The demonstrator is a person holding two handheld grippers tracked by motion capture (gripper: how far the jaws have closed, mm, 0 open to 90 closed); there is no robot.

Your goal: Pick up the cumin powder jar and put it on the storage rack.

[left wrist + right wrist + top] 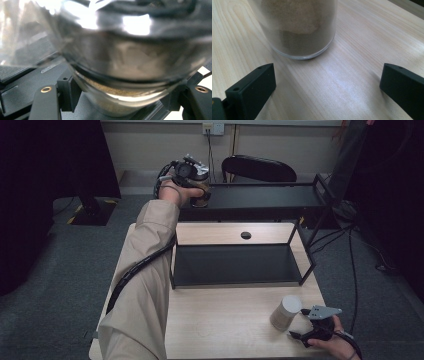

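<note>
Jars of powder are what we are handling at the wooden table (225,320), the largest thing before us, pale and grained, with a small dark hole near its far edge. On its far half stands a black metal shelf frame (240,265), with a lower tray on the tabletop and an upper shelf (260,197) raised behind it. A black chair back (259,168) shows beyond that shelf. Our left sleeve (142,285), beige, runs up the left side of the table with a black cable alongside it.

Our left gripper (192,182) is up at the left end of the upper shelf. Its jaws are closed as tight as they go on a glass jar (120,82) with brownish powder in the bottom; in the left gripper view the jar sits between the two black jaws, with the dark shelf surface under it. Whether the jar's base touches the shelf, we cannot tell.

Near the table's right front corner stands a second jar (286,312), upright, with a pale lid and the same brown powder. Our right gripper (300,332) sits just beside it on the near side, its jaws spread wide and holding nothing; the jar stands ahead of them, not between them.
</note>
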